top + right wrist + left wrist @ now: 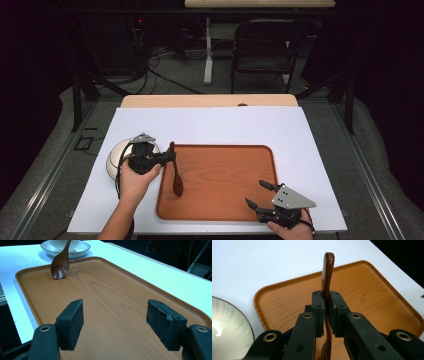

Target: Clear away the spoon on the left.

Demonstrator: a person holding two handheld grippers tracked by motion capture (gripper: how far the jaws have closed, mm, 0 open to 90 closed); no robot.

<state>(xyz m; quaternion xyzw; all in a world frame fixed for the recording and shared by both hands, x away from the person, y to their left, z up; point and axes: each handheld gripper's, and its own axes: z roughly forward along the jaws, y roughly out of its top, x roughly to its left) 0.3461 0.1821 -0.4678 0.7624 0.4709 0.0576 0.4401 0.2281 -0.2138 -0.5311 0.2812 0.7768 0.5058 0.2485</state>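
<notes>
Right tongs [259,194]: nearest the onlooker, at the near right corner of the tray, held low in the person's right hand; jaws stand wide apart with nothing between them, pointing up the tray.
Left tongs [171,156]: held in the left hand at the tray's left edge; jaws are clamped on the spoon's handle, pads pressing both flat sides, as the left gripper view shows.
Spoon [176,176]: dark brown wood, hanging bowl-down over the left part of the tray; in the right gripper view its bowl tip sits at or just above the tray surface, and contact cannot be confirmed.
Handling, spoon: judged light, stiff and not fragile; the polished finish looks smooth and may slip or pivot in the pads. The present hold on the handle, above the bowl, is the sound place to take it; a hold nearer the end would let the bowl swing.
Tray [225,150]: wood-grain, raised rim, lying on the white table [300,130]; its surface is bare apart from the spoon.
Bowl [114,156]: pale, dark-rimmed, on the table just left of the tray and partly beneath the left hand.
Obstructions: the tray's rim and the bowl's rim lie close to the spoon.
Beyond: a folding chair [262,47] and floor cables, well apart from the work.
</notes>
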